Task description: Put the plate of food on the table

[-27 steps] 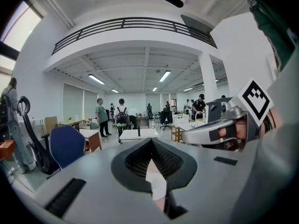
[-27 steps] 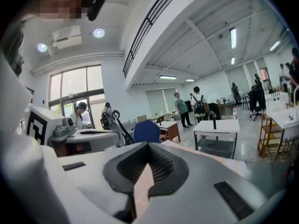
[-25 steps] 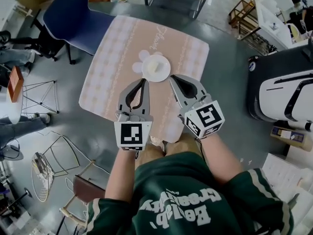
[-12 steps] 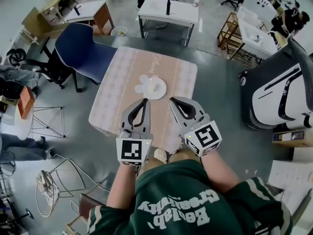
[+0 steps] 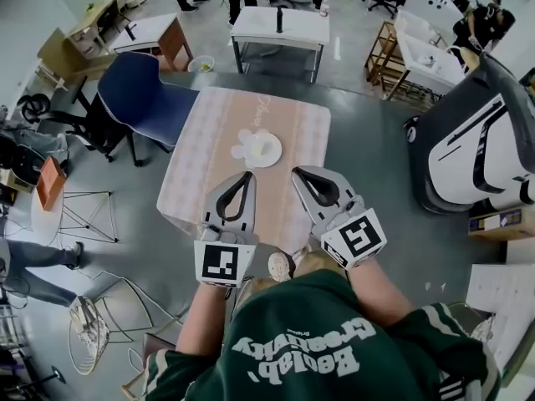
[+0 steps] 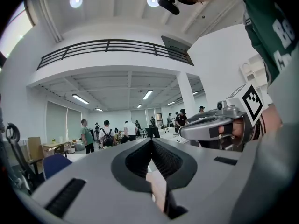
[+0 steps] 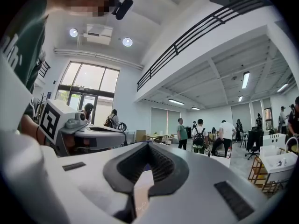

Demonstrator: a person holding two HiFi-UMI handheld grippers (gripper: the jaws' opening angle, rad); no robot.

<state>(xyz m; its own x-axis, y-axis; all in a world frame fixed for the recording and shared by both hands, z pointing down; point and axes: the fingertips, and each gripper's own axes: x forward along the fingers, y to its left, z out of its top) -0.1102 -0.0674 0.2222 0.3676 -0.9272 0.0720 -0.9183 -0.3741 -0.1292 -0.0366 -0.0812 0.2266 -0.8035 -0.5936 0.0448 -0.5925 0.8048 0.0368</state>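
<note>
A white plate of food (image 5: 262,148) sits near the middle of a small table with a pale pink cloth (image 5: 209,165). Both grippers hover above the table's near edge, short of the plate and not touching it. My left gripper (image 5: 248,175) is shut with nothing in it, and its jaws meet at the tips in the left gripper view (image 6: 150,142). My right gripper (image 5: 295,172) is also shut and empty; the right gripper view (image 7: 148,145) shows its tips together. Both gripper views point out into the hall, so neither shows the plate.
A blue chair (image 5: 138,94) stands at the table's left. A large black and white machine (image 5: 472,140) is on the right. White tables (image 5: 276,25) and several people are at the back. Wire stools (image 5: 84,215) stand on the floor at the left.
Both grippers have drawn back from the plate toward the person, still shut. The head view has lifted, so the table looks smaller and more of the hall shows.
</note>
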